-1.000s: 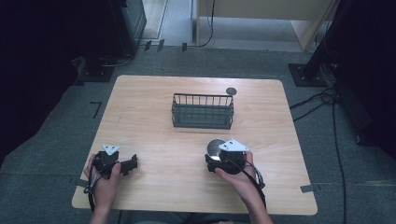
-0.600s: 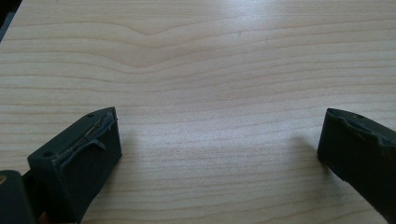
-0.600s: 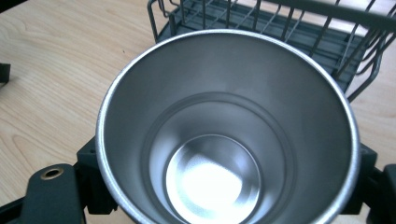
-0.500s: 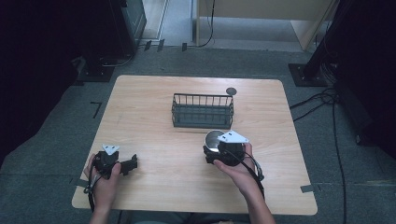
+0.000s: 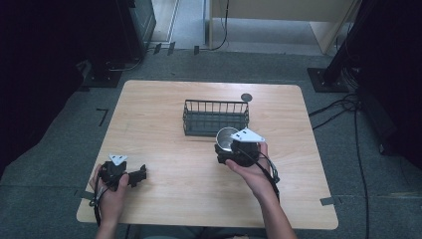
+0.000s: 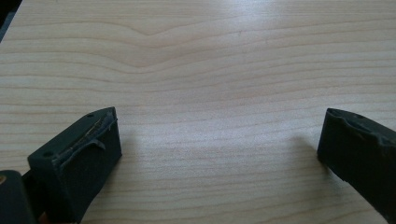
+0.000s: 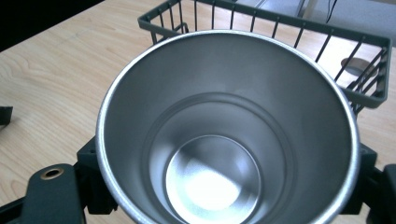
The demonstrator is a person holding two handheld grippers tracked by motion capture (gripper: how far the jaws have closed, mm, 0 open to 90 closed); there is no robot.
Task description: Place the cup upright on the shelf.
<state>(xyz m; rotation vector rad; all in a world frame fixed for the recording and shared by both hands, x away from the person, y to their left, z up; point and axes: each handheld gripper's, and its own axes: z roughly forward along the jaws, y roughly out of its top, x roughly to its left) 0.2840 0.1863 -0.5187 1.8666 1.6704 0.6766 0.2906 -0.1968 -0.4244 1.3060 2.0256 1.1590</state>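
Note:
A shiny steel cup is clamped between the jaws of my right gripper, mouth up and empty; in the high view the steel cup hangs just in front of the dark wire basket at the table's middle. The wire basket rises right behind the cup's rim in the right gripper view. My left gripper rests low at the front left of the table, jaws wide apart, with bare wood between its pads.
A small dark round disc lies on the wooden table behind the basket's right end; the disc is also seen through the basket's bars. Black equipment and cables stand on the floor around the table.
My right gripper has lifted the cup and carried it forward toward the basket's front right. The left gripper has stayed where it was.

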